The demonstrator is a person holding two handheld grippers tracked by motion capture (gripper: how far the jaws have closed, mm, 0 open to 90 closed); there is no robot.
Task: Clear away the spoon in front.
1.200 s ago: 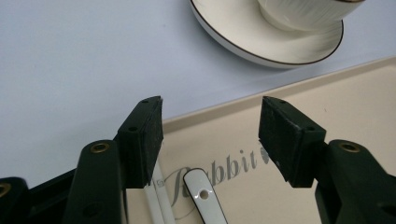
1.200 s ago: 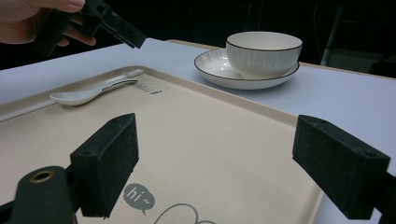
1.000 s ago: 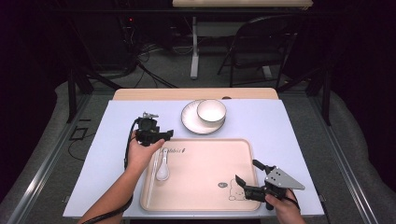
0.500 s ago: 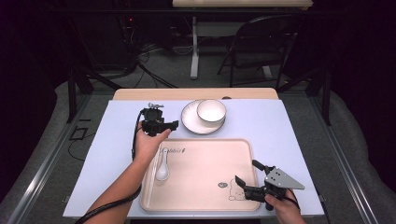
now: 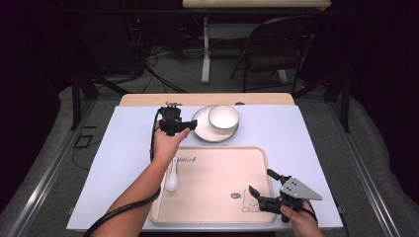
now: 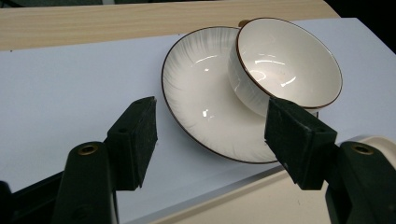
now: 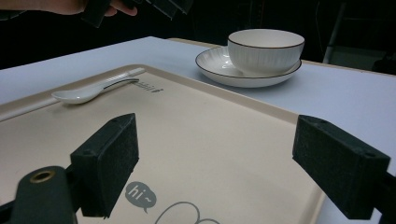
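While the bench (image 5: 123, 148) under its pale blue sheet carries everything, the beige tray (image 5: 217, 207) sits at the near edge, likely as the collecting spot. Spoon (image 5: 173, 178) already lies on the tray's left side, long axis running near-to-far, bowl end toward the person, handle pointing to the far rim. Behind the tray: plate (image 5: 201, 129) with the bowl (image 5: 224, 118) resting in it off-centre, tilted against the right side, mouth up. Left tongs (image 5: 184, 127) hover just beside the plate's left rim, released, jaws wide, nothing between them; in the left gripper view the plate edge and bowl sit between the pads (image 6: 140, 135), so probably lining up a grab. Right tongs (image 5: 261, 196) also released and empty, parked low over the tray's near right corner, likely waiting.
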